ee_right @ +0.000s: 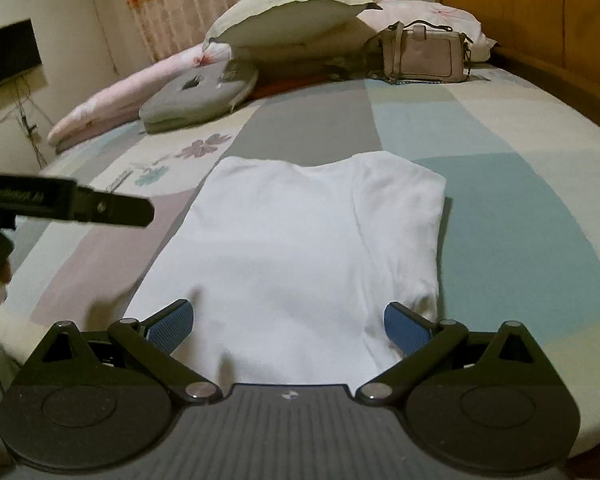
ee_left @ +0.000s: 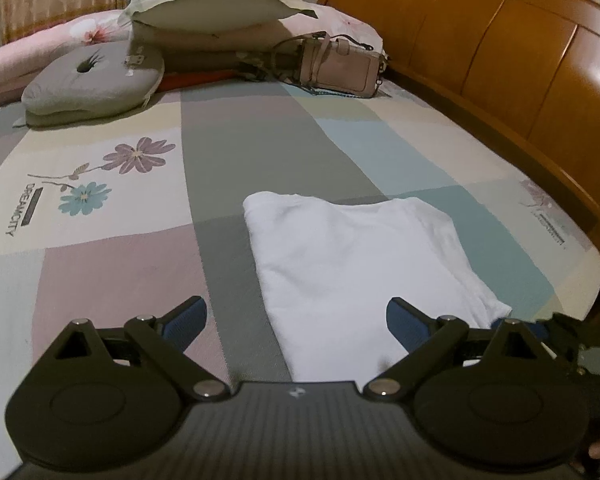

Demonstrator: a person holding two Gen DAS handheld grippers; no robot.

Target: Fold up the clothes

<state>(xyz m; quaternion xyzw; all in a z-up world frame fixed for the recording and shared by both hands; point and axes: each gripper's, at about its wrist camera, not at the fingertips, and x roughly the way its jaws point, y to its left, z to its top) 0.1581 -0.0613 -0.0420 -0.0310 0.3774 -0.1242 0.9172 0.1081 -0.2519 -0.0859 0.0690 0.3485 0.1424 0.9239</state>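
Bed [ee_right: 500,128]: white garment [ee_right: 300,248] flat ahead of both gaping claws.

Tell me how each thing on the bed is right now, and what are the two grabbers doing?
Shirt: white, folded into a long strip, lying flat, nothing holding it.
Left gripper: open, empty, over the shirt's near left edge.
Right gripper: open, empty, over the shirt's near end.
Handbag: upright, closed as far as I can tell.
Gray pillow: lying flat.
Top pillow: stacked on the bedding.
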